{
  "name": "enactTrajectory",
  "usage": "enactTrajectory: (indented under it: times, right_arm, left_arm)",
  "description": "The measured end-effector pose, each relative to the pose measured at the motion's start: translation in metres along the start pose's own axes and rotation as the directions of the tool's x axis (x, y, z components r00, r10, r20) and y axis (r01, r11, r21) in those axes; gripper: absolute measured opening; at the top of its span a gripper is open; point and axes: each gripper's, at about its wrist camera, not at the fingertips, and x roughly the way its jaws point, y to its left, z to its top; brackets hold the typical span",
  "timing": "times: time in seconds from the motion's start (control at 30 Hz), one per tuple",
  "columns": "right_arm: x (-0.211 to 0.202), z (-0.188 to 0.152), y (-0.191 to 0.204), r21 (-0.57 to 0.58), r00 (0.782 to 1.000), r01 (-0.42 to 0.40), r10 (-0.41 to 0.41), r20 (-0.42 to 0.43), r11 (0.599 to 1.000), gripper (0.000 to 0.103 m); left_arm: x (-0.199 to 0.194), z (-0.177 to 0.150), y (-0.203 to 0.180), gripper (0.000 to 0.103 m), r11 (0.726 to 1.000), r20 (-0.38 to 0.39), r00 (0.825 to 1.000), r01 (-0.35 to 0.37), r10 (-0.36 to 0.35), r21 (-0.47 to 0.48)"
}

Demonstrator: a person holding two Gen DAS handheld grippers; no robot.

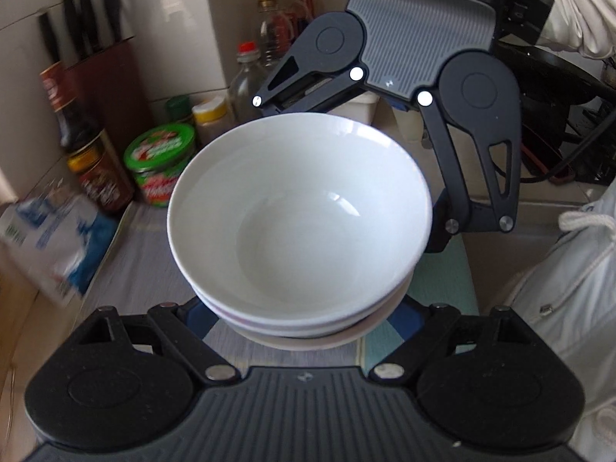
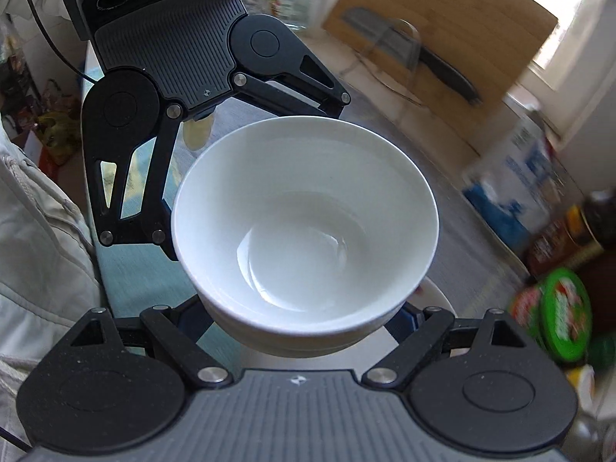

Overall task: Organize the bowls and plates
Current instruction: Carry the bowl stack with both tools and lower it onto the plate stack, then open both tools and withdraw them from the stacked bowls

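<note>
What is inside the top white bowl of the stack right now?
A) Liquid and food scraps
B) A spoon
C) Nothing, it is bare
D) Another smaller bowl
C: the top bowl shows only its clean glossy white inside in both wrist views, and it sits nested on further bowls over a plate below.

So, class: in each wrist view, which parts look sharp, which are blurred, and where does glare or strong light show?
Left wrist view: the top bowl is fairly sharp with a small glare patch inside; the bottles and blue-and-white packet at left are smeared. Right wrist view: the bowl is crisp with curved reflections; the knife and green-lidded jar are blurred, and the window is blown out.
</note>
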Motion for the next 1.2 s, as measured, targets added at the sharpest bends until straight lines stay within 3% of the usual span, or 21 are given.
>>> enactTrajectory:
  times: [0.23, 0.5, 1.0, 1.2]
  right_arm:
    - [0.005, -0.037, -0.028, 0.067, 1.000, 0.006, -0.005, -0.026, 0.998, 0.092]
    - [0.016, -0.048, -0.036, 0.120, 0.999, -0.017, 0.022, -0.039, 0.993, 0.091]
    - [0.022, -0.051, -0.042, 0.157, 0.998, -0.019, 0.027, -0.054, 0.987, 0.091]
    - [0.020, -0.052, -0.040, 0.168, 0.999, 0.002, 0.006, -0.049, 0.986, 0.092]
  left_arm:
    - [0.041, 0.015, 0.007, 0.089, 1.000, -0.009, 1.000, 0.028, -0.028, 0.010]
    - [0.065, 0.018, 0.017, 0.089, 0.999, -0.037, 0.998, 0.044, -0.045, -0.010]
    - [0.069, 0.016, 0.027, 0.089, 0.997, -0.031, 0.998, 0.058, -0.060, -0.040]
    - [0.069, 0.012, 0.025, 0.090, 0.999, -0.012, 0.999, 0.033, -0.033, -0.043]
